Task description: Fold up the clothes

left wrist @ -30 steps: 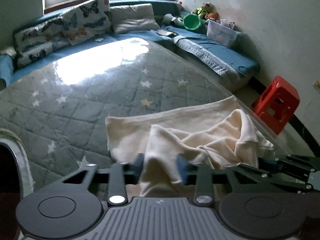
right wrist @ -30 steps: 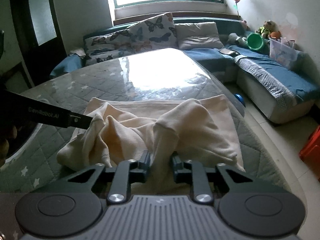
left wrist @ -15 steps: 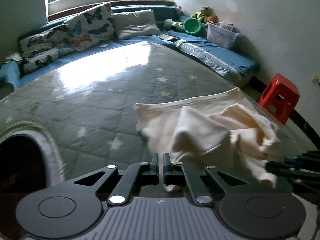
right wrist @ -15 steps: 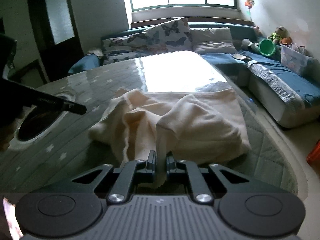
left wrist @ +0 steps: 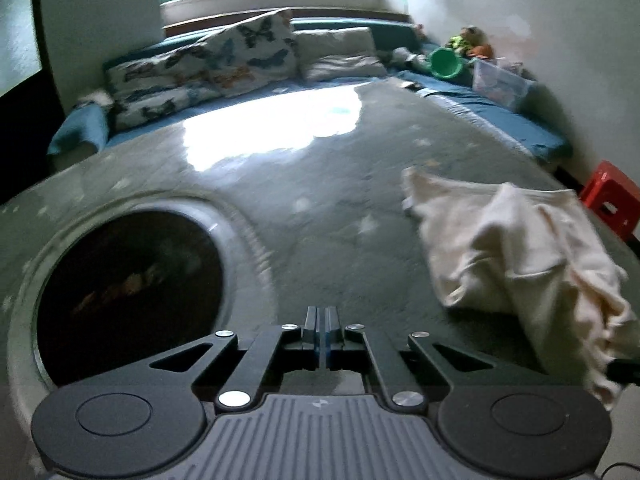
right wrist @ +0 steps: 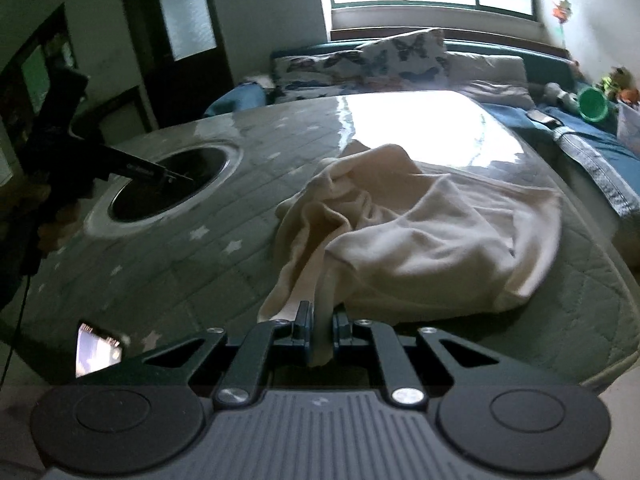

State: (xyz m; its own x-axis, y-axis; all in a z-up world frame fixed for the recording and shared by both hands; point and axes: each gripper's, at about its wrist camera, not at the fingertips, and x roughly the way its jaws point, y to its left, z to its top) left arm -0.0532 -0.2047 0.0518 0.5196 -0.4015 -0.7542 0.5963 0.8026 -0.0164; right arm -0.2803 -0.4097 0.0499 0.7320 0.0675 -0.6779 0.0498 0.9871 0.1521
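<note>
My right claw (right wrist: 321,330) clamping near edge of cream garment (right wrist: 420,236), fabric pinched between fingers. Garment lying crumpled on right side of green quilted counter (right wrist: 224,264). My left claw (left wrist: 321,330) closed on nothing, fingers pressed together, hovering over bare counter (left wrist: 320,208), garment (left wrist: 516,248) sitting well to its right. Round dark hole (left wrist: 128,292) gaping in counter at left.

Your left-wrist view is smeared by motion, so the star quilt (left wrist: 320,216) shows no clear stitching, and the cloth (left wrist: 520,248) runs out past the right edge. The round hole (left wrist: 128,288) is too dark for you to see inside. In your right-wrist view the left gripper (right wrist: 176,177) is a dark shape; you cannot tell its jaws there.
</note>
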